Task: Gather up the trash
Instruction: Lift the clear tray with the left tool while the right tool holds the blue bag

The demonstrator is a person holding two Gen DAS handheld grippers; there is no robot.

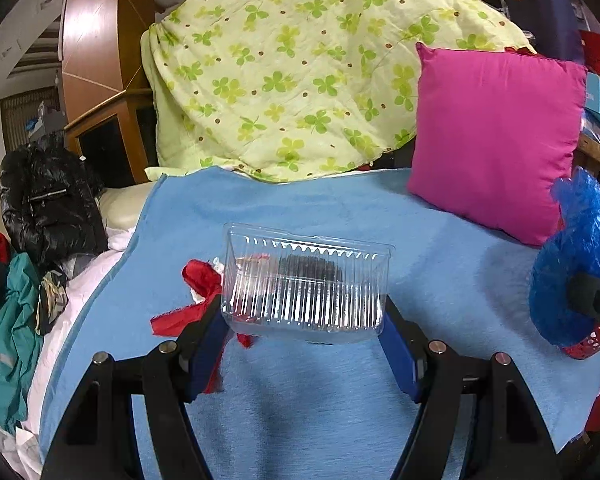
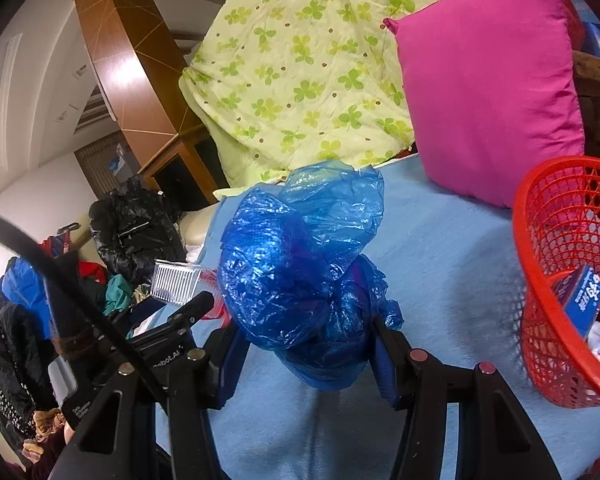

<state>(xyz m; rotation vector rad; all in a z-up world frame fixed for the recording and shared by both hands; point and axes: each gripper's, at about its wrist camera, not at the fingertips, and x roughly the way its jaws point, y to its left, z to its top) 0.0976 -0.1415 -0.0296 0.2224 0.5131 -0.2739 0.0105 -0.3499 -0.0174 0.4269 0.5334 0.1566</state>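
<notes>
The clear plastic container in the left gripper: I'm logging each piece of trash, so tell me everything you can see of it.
The clear plastic container is a shallow rectangular tray of thin, transparent, ribbed plastic with a flat rim and rounded corners. It looks empty. It is held lifted above the blue blanket, tilted so its ribbed side faces the camera, clamped at both short ends by the left gripper. A red ribbon shows at its left end. From the right wrist view it appears small at left.
</notes>
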